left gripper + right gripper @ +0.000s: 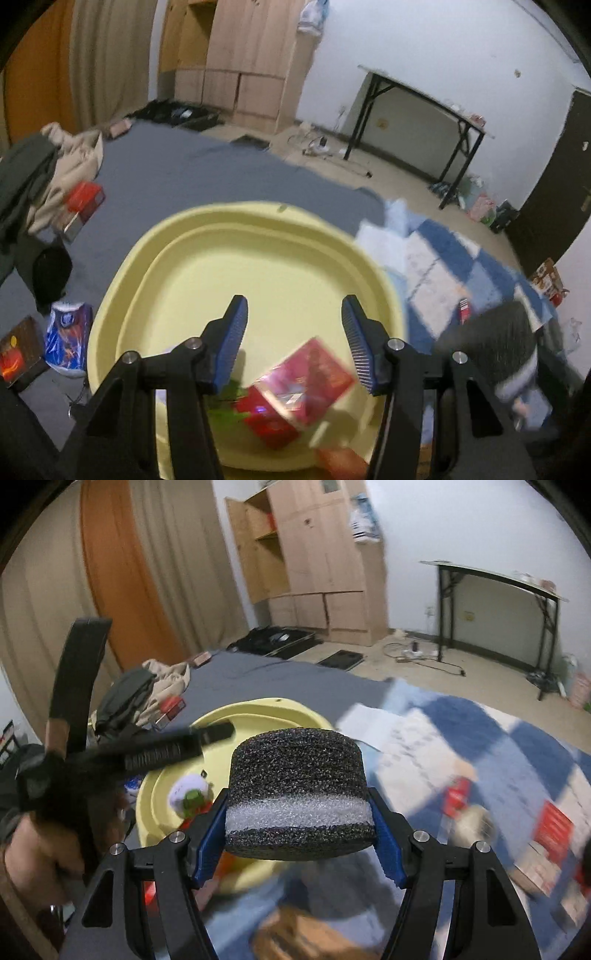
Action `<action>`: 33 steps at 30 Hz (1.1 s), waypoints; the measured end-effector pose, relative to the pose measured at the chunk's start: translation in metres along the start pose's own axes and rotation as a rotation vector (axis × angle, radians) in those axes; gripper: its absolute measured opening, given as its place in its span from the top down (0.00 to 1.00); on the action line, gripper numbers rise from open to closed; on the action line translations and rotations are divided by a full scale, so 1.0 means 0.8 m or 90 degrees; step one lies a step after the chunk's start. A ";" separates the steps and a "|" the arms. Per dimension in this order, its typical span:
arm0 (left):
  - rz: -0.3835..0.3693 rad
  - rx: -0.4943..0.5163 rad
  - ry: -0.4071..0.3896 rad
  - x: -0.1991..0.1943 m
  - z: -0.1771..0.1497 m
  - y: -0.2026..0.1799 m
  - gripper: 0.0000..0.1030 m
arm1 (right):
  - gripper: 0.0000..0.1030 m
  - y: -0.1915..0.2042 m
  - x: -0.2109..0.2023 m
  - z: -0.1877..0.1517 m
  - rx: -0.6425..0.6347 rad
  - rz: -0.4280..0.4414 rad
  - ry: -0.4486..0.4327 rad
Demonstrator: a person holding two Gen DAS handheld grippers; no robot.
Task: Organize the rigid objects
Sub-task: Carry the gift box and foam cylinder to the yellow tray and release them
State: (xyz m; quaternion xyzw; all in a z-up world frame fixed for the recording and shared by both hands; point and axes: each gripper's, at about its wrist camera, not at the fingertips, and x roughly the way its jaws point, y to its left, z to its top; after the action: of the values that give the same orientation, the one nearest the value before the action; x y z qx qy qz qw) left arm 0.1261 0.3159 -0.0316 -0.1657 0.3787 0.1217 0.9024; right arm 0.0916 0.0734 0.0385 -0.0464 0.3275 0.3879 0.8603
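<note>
A pale yellow basin [255, 236] sits on the grey bed sheet, also in the right wrist view [258, 710]. My left gripper [293, 325] is open above the basin; a red box [303, 376] is below and between its fingers, blurred, not gripped. Green and red items lie under it. My right gripper [299, 819] is shut on a black foam cylinder with a white band [297, 790], held right of the basin. The foam cylinder also shows at the right in the left wrist view [495, 339]. A white and green object [190, 794] lies in the basin.
Red boxes [554, 830] lie on a blue and white checkered blanket [498, 746] to the right. A red box [83, 201], clothes [44, 173], a blue packet [68, 334] and a dark box [18, 354] lie left of the basin. A folding table [424, 118] and wardrobe [243, 62] stand behind.
</note>
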 end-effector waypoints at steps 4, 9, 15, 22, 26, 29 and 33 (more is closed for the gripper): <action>-0.010 -0.052 0.020 0.003 -0.012 0.038 0.45 | 0.33 0.001 0.047 0.024 -0.013 0.006 0.008; -0.030 -0.033 0.024 -0.030 -0.019 0.037 0.19 | 0.33 -0.013 0.067 0.024 0.000 0.002 0.017; -0.077 0.033 0.036 -0.084 -0.033 -0.004 0.01 | 0.33 -0.027 0.017 -0.005 0.058 -0.020 0.013; 0.022 0.137 0.088 -0.112 -0.115 0.010 0.00 | 0.33 -0.009 -0.077 -0.028 -0.001 -0.045 -0.002; 0.015 0.104 0.197 -0.082 -0.169 0.025 0.00 | 0.33 -0.003 -0.105 -0.038 0.007 -0.041 -0.009; 0.030 0.115 0.230 -0.063 -0.177 0.023 0.00 | 0.33 0.001 -0.110 -0.043 0.021 -0.035 -0.007; 0.030 0.074 0.264 -0.041 -0.177 0.031 0.02 | 0.33 0.000 -0.115 -0.048 0.019 -0.033 -0.008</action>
State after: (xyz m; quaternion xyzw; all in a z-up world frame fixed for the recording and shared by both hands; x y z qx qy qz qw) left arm 0.0042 0.2803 -0.1066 -0.1264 0.5665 0.0839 0.8100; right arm 0.0268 0.0021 0.0633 -0.0400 0.3265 0.3608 0.8727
